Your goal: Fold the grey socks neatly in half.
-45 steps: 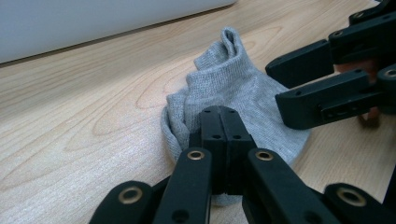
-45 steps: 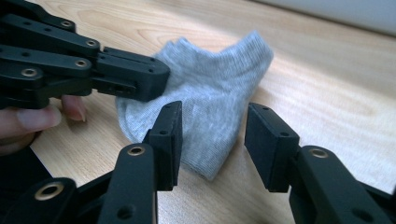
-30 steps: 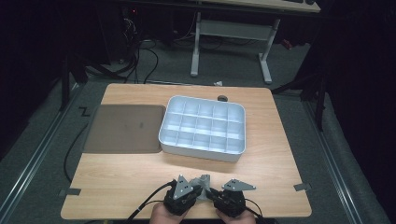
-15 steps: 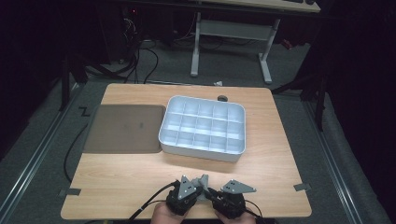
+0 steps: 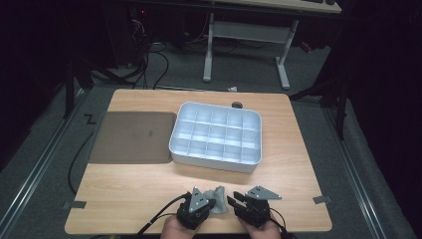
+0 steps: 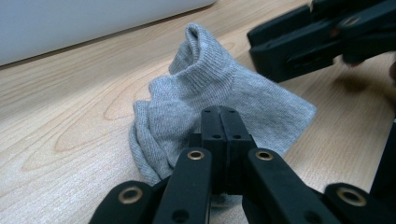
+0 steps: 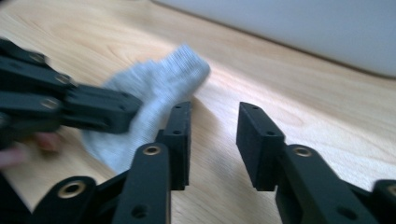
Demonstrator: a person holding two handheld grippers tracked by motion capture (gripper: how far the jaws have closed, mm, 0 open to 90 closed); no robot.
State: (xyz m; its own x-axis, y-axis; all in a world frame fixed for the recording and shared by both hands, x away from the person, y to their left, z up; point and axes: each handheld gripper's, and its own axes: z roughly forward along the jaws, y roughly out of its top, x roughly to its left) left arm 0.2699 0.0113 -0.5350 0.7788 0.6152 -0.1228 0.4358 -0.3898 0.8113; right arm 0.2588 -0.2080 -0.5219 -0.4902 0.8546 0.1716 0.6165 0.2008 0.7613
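Observation:
A small grey sock (image 6: 210, 88) lies crumpled on the wooden table (image 5: 149, 194) near its front edge, between the two grippers (image 5: 217, 199). My left gripper (image 6: 219, 126) has its jaws pressed together on the sock's near edge; it also appears from the side (image 7: 126, 109) in the right gripper view, with its tips on the fabric. My right gripper (image 7: 212, 135) has just been opening. Its jaws now stand apart over bare wood with nothing between them, and the sock (image 7: 154, 88) sits just beside its left jaw.
A white compartment tray (image 5: 214, 162) stands at the middle of the table beyond the grippers. A dark flat mat (image 5: 132, 137) lies to its left. The person's hands are at the table's front edge, with cables trailing off it.
The right gripper's jaws have spread apart and come off the sock. The left gripper stays shut on the sock, and both hands have hardly moved.

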